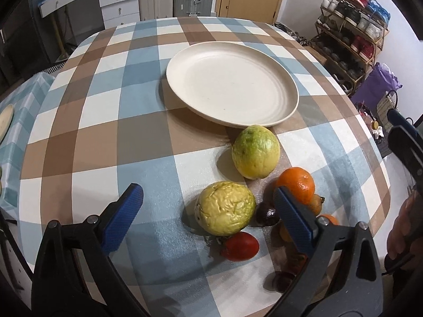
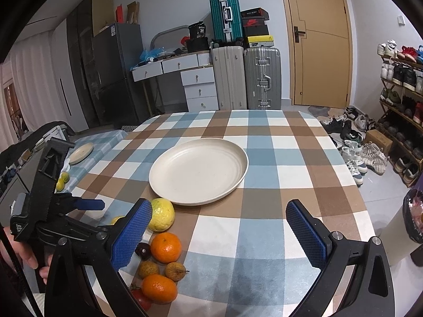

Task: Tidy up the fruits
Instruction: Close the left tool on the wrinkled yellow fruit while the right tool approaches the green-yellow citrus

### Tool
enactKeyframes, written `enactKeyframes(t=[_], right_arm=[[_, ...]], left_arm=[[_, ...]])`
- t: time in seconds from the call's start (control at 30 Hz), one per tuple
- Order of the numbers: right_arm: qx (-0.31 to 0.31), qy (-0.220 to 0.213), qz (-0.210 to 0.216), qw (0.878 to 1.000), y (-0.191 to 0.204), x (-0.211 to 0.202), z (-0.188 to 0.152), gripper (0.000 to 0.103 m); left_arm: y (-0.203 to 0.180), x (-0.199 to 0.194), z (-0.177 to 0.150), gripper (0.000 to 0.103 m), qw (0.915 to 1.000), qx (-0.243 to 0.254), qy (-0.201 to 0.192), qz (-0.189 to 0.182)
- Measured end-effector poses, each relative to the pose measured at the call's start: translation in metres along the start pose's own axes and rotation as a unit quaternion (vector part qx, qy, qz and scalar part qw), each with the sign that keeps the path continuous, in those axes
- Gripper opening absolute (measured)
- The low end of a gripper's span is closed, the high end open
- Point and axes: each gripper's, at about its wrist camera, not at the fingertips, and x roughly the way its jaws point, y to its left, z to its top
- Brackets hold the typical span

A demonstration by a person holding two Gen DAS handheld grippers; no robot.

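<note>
An empty cream plate (image 1: 230, 84) (image 2: 198, 174) sits mid-table on the checked cloth. In front of it lie a green-yellow guava (image 1: 256, 152) (image 2: 161, 214), a wrinkled yellow guava (image 1: 225, 208), two oranges (image 1: 297, 183) (image 2: 166, 247) (image 2: 159, 288), a red tomato (image 1: 241, 246), a dark plum (image 2: 143, 251) and two small brownish fruits (image 2: 175, 270). My left gripper (image 1: 208, 198) is open, its jaws on either side of the wrinkled guava, just above it. My right gripper (image 2: 219, 214) is open and empty, to the right of the fruit pile.
A second small plate (image 2: 81, 153) and two limes (image 2: 63, 180) lie on a lower cloth-covered surface to the left. Shoes and shoe racks (image 2: 396, 121) stand on the right. Suitcases and drawers (image 2: 232, 79) stand behind the table.
</note>
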Motion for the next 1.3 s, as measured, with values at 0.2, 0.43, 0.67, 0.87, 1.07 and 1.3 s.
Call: enactKeyframes(t=[0.2,0.43,0.67,0.87,1.07,1.3], right_arm=[[-0.001,-0.005,0.002,1.000,0.001,-0.003,0.000,0.103],[0.002,-0.007,0.003,1.000,0.000,-0.003,0.000,0.103],[0.002,-0.007,0.002,1.000,0.000,-0.003,0.000,0.103],[0.001,-0.002,0.002,1.000,0.001,-0.001,-0.003,0.103],[0.000,0.007,0.002,1.000,0.002,0.001,-0.006,0.103],[0.021,0.025,0.041,0.999,0.002,0.007,-0.007,0.103]], left_arm=[[-0.004,0.008,-0.002,0.087,0.9999,0.005,0.014,-0.003],[0.001,0.012,-0.001,0.048,0.9988,-0.017,0.029,-0.036],[0.009,0.014,-0.002,0.046,0.9965,-0.043,0.043,-0.057],[0.010,0.009,-0.002,0.046,0.9963,-0.043,0.041,-0.061],[0.010,0.001,-0.002,0.046,0.9966,-0.041,0.033,-0.064],[0.026,-0.024,0.001,0.046,0.9944,-0.065,-0.001,-0.084]])
